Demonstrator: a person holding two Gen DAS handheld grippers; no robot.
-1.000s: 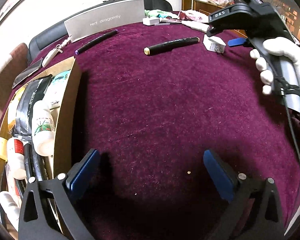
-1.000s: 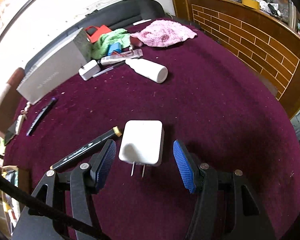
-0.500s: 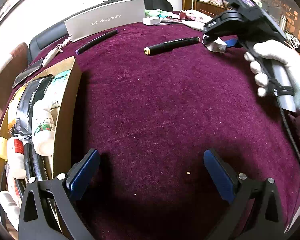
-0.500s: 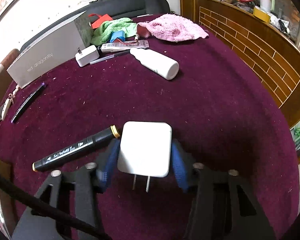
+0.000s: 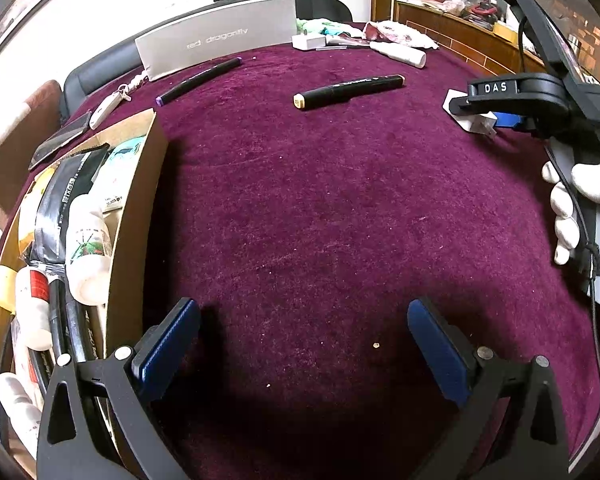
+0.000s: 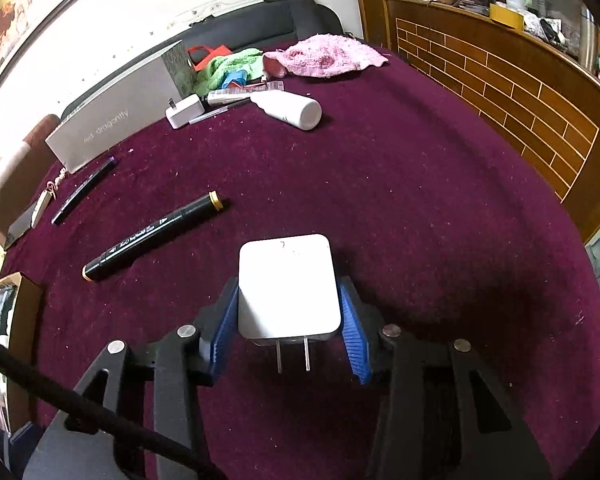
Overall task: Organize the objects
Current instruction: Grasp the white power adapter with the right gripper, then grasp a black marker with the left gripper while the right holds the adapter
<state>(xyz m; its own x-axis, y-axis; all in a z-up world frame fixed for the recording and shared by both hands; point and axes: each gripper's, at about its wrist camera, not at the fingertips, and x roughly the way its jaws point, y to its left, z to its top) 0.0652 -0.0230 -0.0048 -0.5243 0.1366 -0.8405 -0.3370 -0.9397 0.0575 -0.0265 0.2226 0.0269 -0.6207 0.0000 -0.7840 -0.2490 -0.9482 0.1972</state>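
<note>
My right gripper (image 6: pixel 288 312) is shut on a white plug adapter (image 6: pixel 287 286), its blue pads pressing both sides and its two prongs pointing back toward me. In the left wrist view that same gripper (image 5: pixel 488 118) hangs at the far right with the adapter (image 5: pixel 466 120) just above the purple tablecloth. My left gripper (image 5: pixel 304 344) stands open over bare cloth, nothing between its fingers. A cardboard box (image 5: pixel 136 216) filled with bottles and tubes sits just left of it.
A black marker (image 6: pixel 152 236) lies left of the adapter; a thinner purple-tipped pen (image 6: pixel 84 192) lies further left. At the back are a grey box (image 6: pixel 112 120), a second white adapter (image 6: pixel 184 110), a white bottle (image 6: pixel 288 108), green and pink cloths. A brick-patterned wooden rail (image 6: pixel 500 88) curves along the right.
The right gripper closed on the white adapter and lifted it back, away from the black marker. The left gripper stayed where it was.
</note>
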